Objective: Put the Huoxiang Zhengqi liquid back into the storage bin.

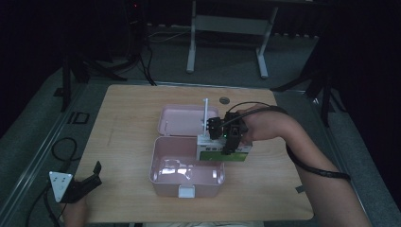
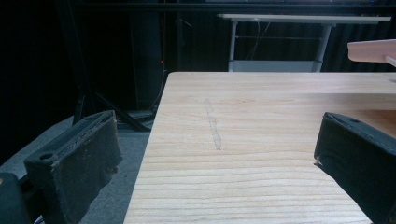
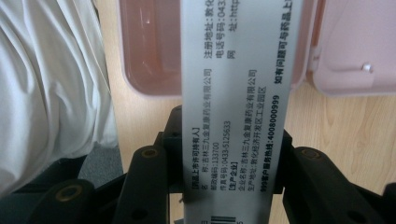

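Box: a green-and-white medicine box (image 1: 222,152) is held over the right rim of the open pink case (image 1: 187,163), its printed grey side (image 3: 236,107) facing the right gripper's camera.
Right gripper: the right gripper (image 1: 230,137) has its jaws clamped on the box's two sides.
Case: tub near the bench's front edge, lid (image 1: 182,120) laid open behind it.
Left gripper: the left gripper (image 1: 80,185) sits at the front-left corner of the bench (image 1: 132,113), jaws spread wide around nothing.
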### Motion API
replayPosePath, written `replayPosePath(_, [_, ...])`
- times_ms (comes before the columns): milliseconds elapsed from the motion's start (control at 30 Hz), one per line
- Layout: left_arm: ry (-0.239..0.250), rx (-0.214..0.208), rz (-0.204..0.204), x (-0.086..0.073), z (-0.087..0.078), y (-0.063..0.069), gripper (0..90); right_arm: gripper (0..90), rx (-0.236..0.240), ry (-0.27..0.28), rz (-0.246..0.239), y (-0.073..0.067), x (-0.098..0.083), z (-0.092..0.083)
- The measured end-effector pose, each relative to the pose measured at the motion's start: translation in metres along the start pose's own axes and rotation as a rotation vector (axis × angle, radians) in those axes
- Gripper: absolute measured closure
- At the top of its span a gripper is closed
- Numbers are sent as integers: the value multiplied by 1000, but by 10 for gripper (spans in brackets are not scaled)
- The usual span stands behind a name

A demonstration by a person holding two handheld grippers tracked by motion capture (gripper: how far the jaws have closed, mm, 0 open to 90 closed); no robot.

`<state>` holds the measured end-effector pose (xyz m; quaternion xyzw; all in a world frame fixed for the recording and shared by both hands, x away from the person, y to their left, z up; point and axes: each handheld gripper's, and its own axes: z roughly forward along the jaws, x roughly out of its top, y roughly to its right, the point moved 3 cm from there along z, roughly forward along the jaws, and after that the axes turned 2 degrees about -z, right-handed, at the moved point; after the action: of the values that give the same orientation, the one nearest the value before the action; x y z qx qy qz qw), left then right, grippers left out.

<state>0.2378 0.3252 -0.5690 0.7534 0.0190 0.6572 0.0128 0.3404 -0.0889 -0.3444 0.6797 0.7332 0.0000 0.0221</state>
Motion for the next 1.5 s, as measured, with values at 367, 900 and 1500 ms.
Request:
replayPosePath(367, [1,-2,0,0,0,0,4,632,3,-9,-57,-9,38,0])
replayPosePath(900, [2,-5,1,0,0,0,4,632,26,-1,-59,-9,63,27])
replayPosePath(1500, [8,-6,3,0,0,0,4,631,117,26,-27,-4,68,87])
